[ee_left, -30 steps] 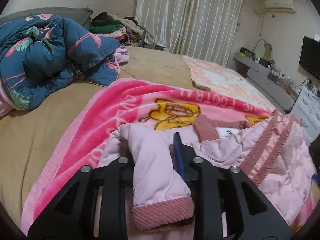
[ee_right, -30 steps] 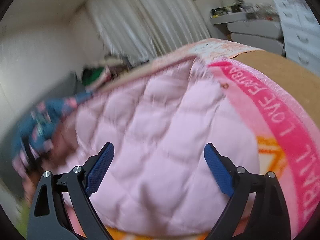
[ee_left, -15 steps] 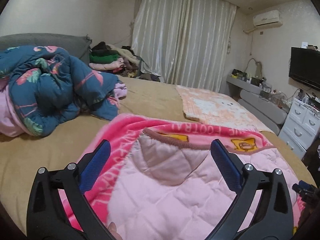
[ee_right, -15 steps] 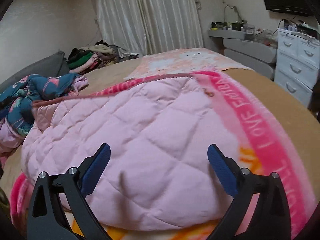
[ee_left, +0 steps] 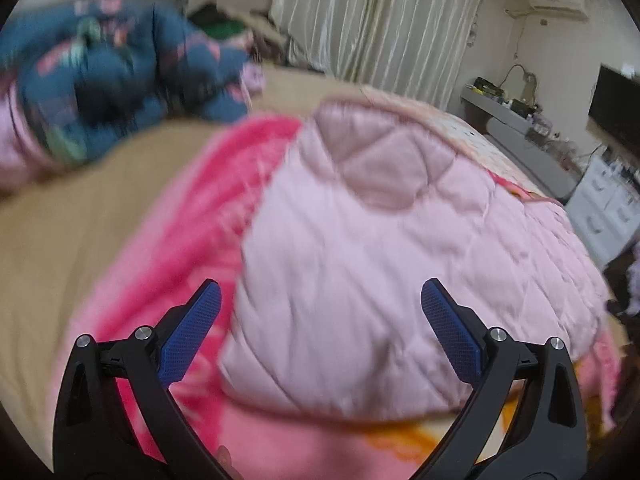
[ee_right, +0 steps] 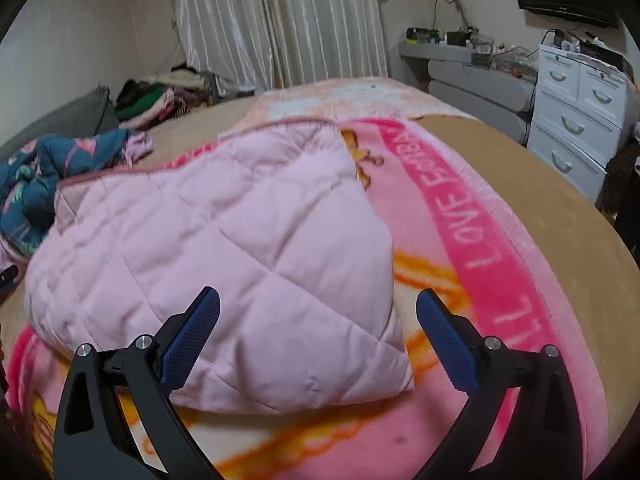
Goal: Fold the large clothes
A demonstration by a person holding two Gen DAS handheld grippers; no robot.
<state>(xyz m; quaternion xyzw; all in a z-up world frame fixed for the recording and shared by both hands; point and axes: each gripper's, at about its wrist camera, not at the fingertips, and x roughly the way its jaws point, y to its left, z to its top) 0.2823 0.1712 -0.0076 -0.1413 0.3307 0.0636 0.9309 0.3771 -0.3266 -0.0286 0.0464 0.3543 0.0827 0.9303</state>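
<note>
Both pairs of fingers stand wide apart with nothing between the pads: the left gripper point(ee_left: 320, 320) hangs over the near left part of the jacket point(ee_left: 380, 248), and the right gripper point(ee_right: 318, 322) hangs over its near right corner. The left jaws have just been opening, and the right ones opened a little further; no cloth is caught in either.

Nearest the jacket's front edge, the pink quilted bundle lies folded on the blanket point(ee_right: 480, 240), its near hem a rounded, puffy roll. To finish the fold well, my judgement is that each gripper should come down on that hem, one toward each corner, and take both layers together, since padded fabric springs open if only the top layer is pinched. Lifting both corners evenly and laying them onto the far edge should keep the seams square.

Beyond the jacket, the darker lining point(ee_left: 380, 160) shows at its far left end, so that end may need smoothing first. Farther off, past the blanket, a blue quilt point(ee_right: 40, 184) sits heaped on the bed point(ee_right: 540, 168), well clear of the work.
</note>
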